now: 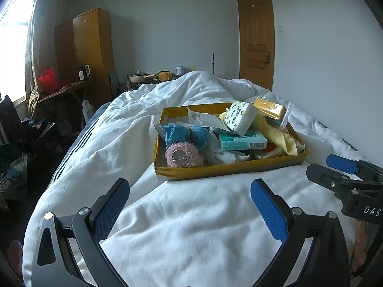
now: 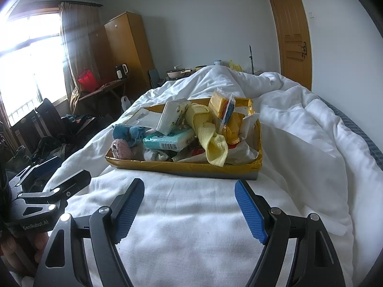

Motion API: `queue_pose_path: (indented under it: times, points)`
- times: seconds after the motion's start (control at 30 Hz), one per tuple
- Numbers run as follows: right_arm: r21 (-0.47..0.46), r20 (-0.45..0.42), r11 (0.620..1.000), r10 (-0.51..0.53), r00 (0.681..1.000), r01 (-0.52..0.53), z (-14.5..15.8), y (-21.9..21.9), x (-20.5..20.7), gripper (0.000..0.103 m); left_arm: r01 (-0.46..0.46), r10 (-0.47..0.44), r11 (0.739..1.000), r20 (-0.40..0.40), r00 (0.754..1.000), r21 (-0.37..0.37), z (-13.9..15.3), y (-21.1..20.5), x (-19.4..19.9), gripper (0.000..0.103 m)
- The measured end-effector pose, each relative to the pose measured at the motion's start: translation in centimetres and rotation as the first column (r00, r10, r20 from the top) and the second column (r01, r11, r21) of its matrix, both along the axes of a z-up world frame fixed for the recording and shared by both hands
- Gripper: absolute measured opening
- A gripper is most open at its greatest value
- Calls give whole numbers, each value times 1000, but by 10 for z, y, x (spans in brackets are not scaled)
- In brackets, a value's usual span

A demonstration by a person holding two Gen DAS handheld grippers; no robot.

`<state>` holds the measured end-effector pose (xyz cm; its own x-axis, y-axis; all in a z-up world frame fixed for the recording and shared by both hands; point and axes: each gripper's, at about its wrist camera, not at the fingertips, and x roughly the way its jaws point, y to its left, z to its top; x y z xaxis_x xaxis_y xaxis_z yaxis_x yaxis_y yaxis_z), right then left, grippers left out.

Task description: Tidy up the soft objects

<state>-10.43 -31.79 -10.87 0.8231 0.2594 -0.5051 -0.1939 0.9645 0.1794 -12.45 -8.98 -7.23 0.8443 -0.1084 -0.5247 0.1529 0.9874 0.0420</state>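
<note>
L gripper (image 1: 189, 203) and R gripper (image 2: 190, 205) both spread wide, nothing btwn fingers, hovering over white duvet (image 1: 191, 227); ahead, yellow tray (image 1: 229, 169) on duvet w/ blue cloth (image 1: 184, 134), pink plush (image 1: 184, 157), tissue packs (image 1: 241, 141), yellow cloth (image 2: 213, 143).

My left gripper (image 1: 188, 205): black frame, blue ribbed pads (image 1: 269, 211), round silver screws at the joints.
My right gripper (image 2: 190, 205): same black arms, blue ribbed pads (image 2: 250, 211), silver screws.
Markings: white "GenRobot.AI" on the left body, "DAS" on the right.
</note>
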Motion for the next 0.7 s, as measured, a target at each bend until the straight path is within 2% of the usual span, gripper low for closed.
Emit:
queue_pose_path:
  times: [0.7]
  points:
    - [-2, -4, 1000, -2, 1000, 2, 0, 1, 1, 82, 21, -21, 999, -12, 1000, 25, 0, -5, -2, 101]
